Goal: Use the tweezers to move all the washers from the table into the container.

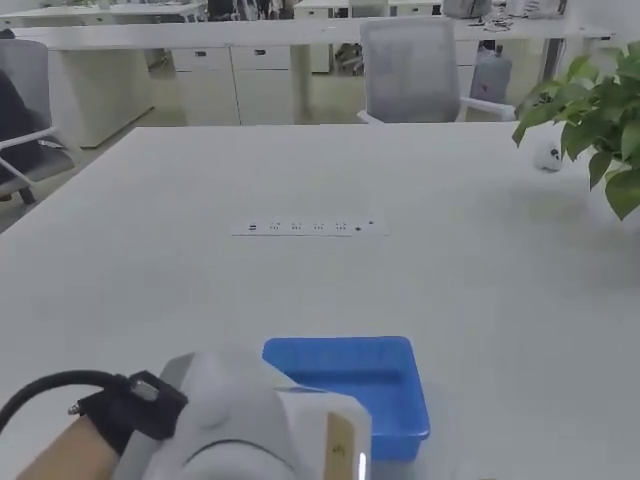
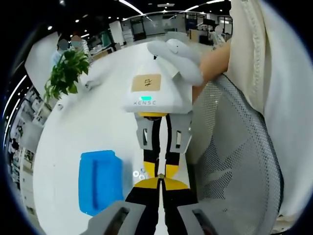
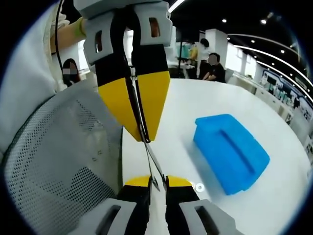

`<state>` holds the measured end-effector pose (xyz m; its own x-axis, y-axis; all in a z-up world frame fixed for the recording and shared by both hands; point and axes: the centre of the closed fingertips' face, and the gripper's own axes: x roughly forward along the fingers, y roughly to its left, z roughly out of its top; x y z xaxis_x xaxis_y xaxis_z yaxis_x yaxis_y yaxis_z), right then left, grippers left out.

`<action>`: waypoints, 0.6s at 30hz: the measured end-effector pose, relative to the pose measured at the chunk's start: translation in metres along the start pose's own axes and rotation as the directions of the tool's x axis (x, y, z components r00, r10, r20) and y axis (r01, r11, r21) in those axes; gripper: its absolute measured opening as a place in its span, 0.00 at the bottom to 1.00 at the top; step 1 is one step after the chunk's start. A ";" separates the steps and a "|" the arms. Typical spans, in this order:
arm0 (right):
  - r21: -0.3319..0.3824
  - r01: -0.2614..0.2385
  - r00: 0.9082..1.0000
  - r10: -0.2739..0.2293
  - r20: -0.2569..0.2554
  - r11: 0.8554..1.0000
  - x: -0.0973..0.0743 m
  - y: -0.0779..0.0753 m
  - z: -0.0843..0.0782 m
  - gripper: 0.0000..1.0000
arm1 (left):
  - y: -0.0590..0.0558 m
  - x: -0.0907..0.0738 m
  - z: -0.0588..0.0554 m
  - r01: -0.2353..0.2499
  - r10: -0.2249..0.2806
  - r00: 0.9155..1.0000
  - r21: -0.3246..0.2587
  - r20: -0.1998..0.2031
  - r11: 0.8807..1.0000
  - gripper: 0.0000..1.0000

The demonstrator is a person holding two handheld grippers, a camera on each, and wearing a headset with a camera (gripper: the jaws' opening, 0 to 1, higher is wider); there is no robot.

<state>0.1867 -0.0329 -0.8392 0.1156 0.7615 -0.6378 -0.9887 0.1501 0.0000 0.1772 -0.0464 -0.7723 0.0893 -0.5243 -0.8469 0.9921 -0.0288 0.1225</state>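
Open office space lies beyond the work area, with rows of white desks, ceiling lights and people seated far off. Nearest is a broad white desk (image 1: 480, 290), mostly bare. A grey chair (image 1: 412, 70) stands at its far edge, and a mesh chair (image 3: 63, 156) sits at the near edge beside the person's pale clothing. A leafy plant (image 1: 600, 110) leans in over the far right corner, with a small white object (image 1: 548, 155) on the desk just beside it. A flat white power strip (image 1: 305, 228) lies mid-desk.

The blue container (image 1: 375, 385) rests on the desk near the person. In the head view a gripper (image 1: 240, 425) with a white housing sits low, just left of the container, a black cable looping off the hand behind it.

The two grippers face each other nose to nose near the desk edge. The left gripper (image 3: 143, 129) has its yellow jaws pressed together on the tweezers (image 3: 149, 156), whose thin points reach down between the jaws of the right gripper (image 3: 157, 185). Those jaws stand narrow around the points; whether they pinch them cannot be told.

The washers (image 2: 139, 174) lie on the desk, a small cluster between the container and the grippers, outside the container.
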 end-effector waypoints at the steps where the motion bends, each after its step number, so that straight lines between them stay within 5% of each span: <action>1: 0.004 0.008 1.000 -0.008 0.001 1.000 0.000 -0.003 0.000 0.07 | 0.002 0.000 0.000 -0.003 0.003 1.000 0.004 -0.002 1.000 0.00; 18: 0.044 0.035 0.999 -0.035 -0.012 0.998 0.003 -0.017 -0.009 0.07 | 0.021 0.011 0.000 0.056 -0.055 0.998 0.016 -0.038 0.998 0.00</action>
<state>0.2031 -0.0390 -0.8482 0.1486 0.7482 -0.6467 -0.9789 0.2041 0.0112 0.1993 -0.0530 -0.7785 0.0379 -0.4893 -0.8713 0.9939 -0.0716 0.0835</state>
